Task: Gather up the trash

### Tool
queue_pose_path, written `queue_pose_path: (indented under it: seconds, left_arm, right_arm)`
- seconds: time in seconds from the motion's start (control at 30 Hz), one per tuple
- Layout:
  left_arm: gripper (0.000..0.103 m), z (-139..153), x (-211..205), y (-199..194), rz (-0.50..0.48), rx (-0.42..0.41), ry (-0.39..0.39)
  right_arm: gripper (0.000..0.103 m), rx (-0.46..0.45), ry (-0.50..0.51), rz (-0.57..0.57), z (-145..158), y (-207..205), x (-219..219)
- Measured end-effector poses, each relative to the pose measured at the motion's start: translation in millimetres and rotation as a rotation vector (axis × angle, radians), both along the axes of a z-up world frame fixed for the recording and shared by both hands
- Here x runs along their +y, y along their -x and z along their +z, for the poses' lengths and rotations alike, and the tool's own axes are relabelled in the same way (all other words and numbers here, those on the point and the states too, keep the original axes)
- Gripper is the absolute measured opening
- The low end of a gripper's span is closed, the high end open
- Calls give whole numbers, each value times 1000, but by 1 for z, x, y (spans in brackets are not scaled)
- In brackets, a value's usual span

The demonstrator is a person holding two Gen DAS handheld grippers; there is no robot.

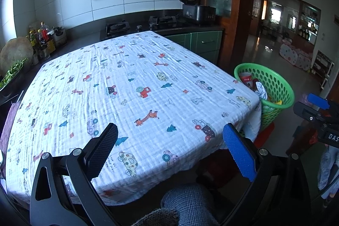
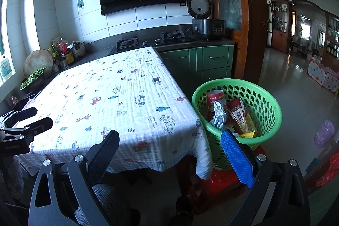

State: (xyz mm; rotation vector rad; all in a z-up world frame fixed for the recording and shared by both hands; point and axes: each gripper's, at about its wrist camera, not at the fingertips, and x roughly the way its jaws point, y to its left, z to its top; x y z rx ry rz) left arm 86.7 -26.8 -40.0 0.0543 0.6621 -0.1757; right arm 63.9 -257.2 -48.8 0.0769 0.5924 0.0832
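My left gripper [image 1: 169, 141] and right gripper [image 2: 169, 147] both stand released, jaws wide apart and holding nothing, above the near edge of the table [image 1: 148, 77]. The trash [image 2: 231, 113] sits inside the green basket [image 2: 264, 99] beside the table's right corner, on a red stool [image 2: 224, 181]. No litter shows on the cloth, so I judge collection complete; the next move calls only for a final check.

Green perforated basket [image 2: 262, 99] holds a red can [image 2: 215, 97], crumpled wrapper [image 2: 219, 114], perhaps cartons [image 2: 240, 118].
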Motion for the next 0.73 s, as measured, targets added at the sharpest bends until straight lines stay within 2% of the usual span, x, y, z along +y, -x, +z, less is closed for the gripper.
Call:
queue_pose_path:
  seconds: [0.23, 0.73]
  left_arm:
    - [95, 3, -1, 1, -2, -15, -5]
    - [95, 2, 2, -2, 9, -2, 1]
  right_arm:
    - [94, 2, -4, 2, -1, 0, 0]
    - [94, 2, -9, 8, -2, 0, 2]
